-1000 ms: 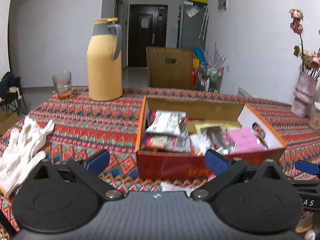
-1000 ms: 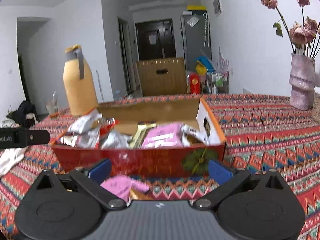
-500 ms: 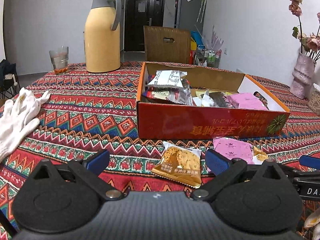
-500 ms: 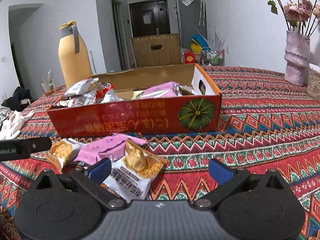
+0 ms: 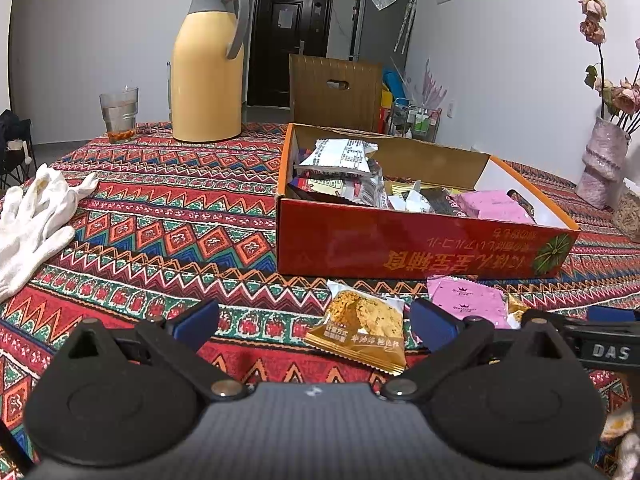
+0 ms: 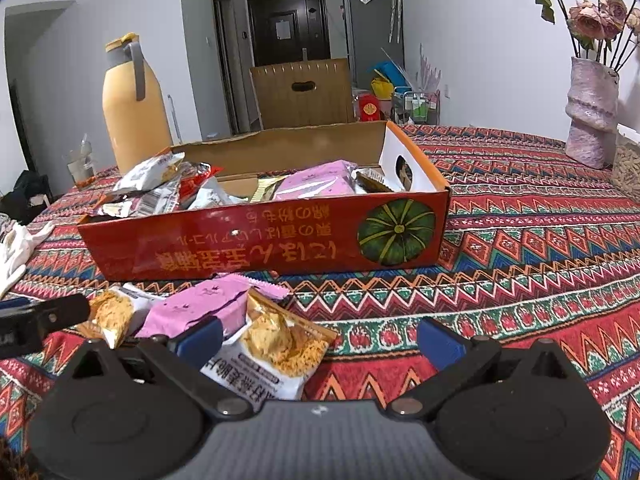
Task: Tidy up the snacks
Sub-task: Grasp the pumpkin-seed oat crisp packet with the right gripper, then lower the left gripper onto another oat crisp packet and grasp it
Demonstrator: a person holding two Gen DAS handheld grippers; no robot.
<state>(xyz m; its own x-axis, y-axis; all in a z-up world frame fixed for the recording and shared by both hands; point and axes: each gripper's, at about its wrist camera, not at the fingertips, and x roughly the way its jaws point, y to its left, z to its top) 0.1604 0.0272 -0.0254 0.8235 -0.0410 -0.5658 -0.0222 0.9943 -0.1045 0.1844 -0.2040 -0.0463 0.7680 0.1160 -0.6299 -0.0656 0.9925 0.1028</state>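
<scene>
A: Both cameras have dropped low since a second ago; loose packets in front of the box, barely seen then, now show fully.
B: Grippers?
A: Left gripper (image 5: 314,320) spread wide, empty, low over the table (image 5: 168,208). Right gripper (image 6: 320,340) also wide apart, nothing held.
B: Snacks?
A: Red snack box (image 5: 408,246) sits on the patterned cloth, full of packets. Just in front of it: gold cookie packet (image 5: 360,330) between the left fingertips, pink packet (image 5: 466,304) beside it to the right. From the right wrist, a white-and-gold packet (image 6: 276,352) overlaps the pink one, near the gripper's left finger (image 6: 200,338).
B: Anything else?
A: Yellow thermos (image 5: 208,68) and glass (image 5: 119,114) at the far edge, white glove (image 5: 36,220) at left, pink vase (image 6: 590,114) at right.
</scene>
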